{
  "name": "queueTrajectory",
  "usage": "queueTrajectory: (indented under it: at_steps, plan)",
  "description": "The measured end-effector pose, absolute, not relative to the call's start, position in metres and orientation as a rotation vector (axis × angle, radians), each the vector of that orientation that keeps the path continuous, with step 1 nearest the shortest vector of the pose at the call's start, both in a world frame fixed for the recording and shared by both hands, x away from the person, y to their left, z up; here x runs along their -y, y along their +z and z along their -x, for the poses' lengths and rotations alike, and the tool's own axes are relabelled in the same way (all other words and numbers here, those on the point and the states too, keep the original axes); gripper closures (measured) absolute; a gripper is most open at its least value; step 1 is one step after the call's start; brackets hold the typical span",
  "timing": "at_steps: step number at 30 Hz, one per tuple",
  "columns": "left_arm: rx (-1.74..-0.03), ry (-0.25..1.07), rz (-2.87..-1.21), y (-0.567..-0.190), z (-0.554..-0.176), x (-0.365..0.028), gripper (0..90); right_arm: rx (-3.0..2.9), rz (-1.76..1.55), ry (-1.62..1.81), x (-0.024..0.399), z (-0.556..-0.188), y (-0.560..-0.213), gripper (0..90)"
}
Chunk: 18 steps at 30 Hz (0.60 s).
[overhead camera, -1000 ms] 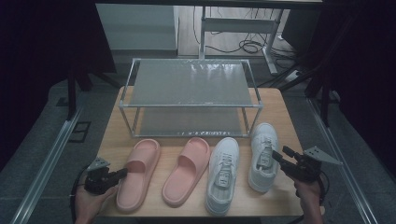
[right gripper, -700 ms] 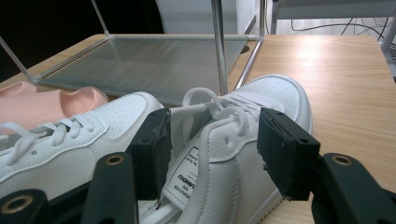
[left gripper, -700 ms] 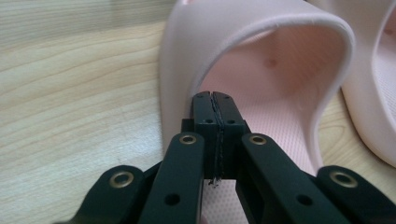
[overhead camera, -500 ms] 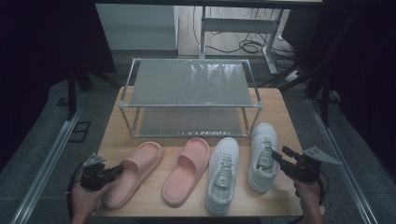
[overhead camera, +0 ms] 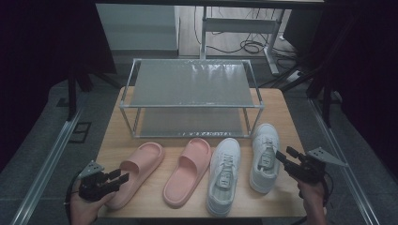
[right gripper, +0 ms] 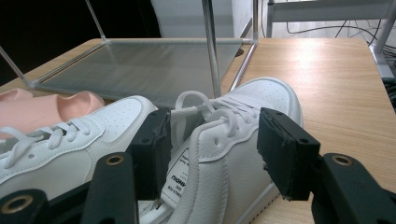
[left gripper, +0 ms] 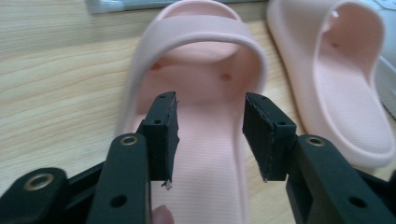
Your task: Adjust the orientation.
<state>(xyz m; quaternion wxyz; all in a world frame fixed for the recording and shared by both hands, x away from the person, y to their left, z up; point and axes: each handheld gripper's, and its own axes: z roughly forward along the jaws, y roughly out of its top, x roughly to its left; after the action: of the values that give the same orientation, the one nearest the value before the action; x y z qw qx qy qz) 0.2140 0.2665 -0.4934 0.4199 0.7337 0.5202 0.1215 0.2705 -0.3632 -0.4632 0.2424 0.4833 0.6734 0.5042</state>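
While the left gripper (overhead camera: 117, 178) hangs over the heel end of the outer pink foam slide sandal (overhead camera: 137, 171), its jaws have just been opening and now stand well apart, nothing clamped; in the left gripper view the sandal's footbed (left gripper: 210, 154) lies between and beyond the pads (left gripper: 163, 135), untouched.

Landmark: the two-tier metal-frame shoe rack (overhead camera: 191, 97) at the table's far side. This sandal lies in front of the rack's left end, toe toward the rack, heel toward the person, long axis slanted, heel swung left. Its strap arch sits straight ahead of the jaws, on the rack side.

Second pink slide sandal (overhead camera: 187, 164) just right of it. Two white lace-up sneakers (overhead camera: 244, 168) in front of the rack's right end.

Right gripper (overhead camera: 287, 157) is beside the outer sneaker (right gripper: 233, 140), jaws wide, straddling its heel collar loosely; no squeeze visible.

Judgement: left hand is much the nearer to this sandal; any re-grip runs forward along its long axis toward the rack.
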Motion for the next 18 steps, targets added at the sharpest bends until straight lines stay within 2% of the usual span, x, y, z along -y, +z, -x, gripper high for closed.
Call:
queueTrajectory:
  at_steps: [18]
  plan:
    - [-1.257,0.279,-1.892,-0.496,-0.226,-0.232,53.9,-1.840,-1.314,1.384,0.362,-0.271,-0.462,45.4]
